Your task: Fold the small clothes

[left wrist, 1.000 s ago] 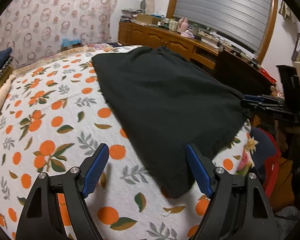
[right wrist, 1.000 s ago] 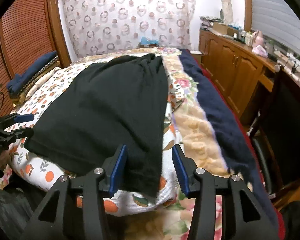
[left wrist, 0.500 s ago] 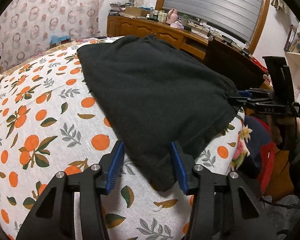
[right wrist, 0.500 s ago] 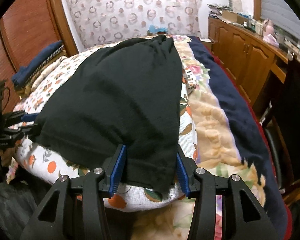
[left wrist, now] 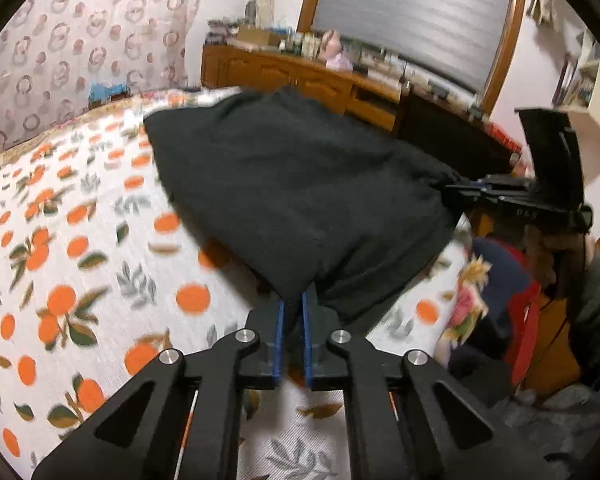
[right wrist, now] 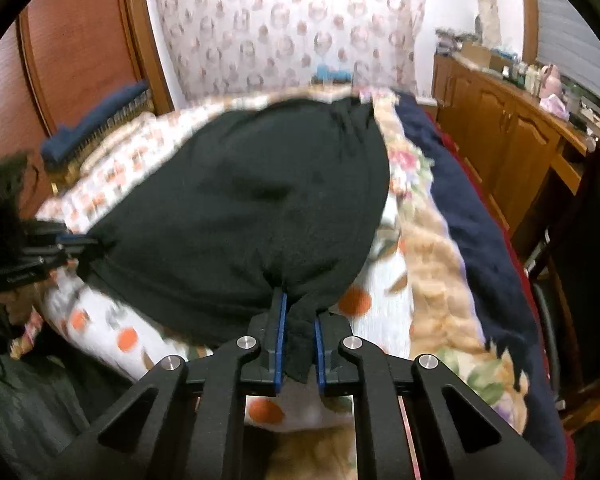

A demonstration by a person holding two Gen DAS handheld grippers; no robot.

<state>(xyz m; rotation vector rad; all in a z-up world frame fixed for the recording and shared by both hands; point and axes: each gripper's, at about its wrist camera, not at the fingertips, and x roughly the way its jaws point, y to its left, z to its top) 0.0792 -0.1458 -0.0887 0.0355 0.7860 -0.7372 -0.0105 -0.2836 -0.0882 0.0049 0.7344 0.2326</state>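
A black garment (left wrist: 300, 184) lies spread on the orange-print bed cover (left wrist: 80, 240). My left gripper (left wrist: 294, 300) is shut on its near corner, and the cloth rises off the bed into the blue pads. In the right wrist view the same garment (right wrist: 252, 200) fills the middle. My right gripper (right wrist: 298, 300) has its jaws closing, with a bunched corner of black cloth pinched between the pads. Each view shows the other gripper at the far bottom corner: the right gripper (left wrist: 452, 192) and the left gripper (right wrist: 76, 240), both clamped on the hem.
A wooden sideboard (right wrist: 512, 128) crowded with small items runs along the right wall. A navy blanket (right wrist: 472, 216) lies along the bed's right side over a floral cover. Folded textiles (right wrist: 96, 116) sit stacked by the wooden headboard. A person's hand (left wrist: 548, 248) holds the right gripper.
Both grippers have gone from open around the garment's near corners to clamped on them. The bottom hem has lifted and bunched toward the jaws.
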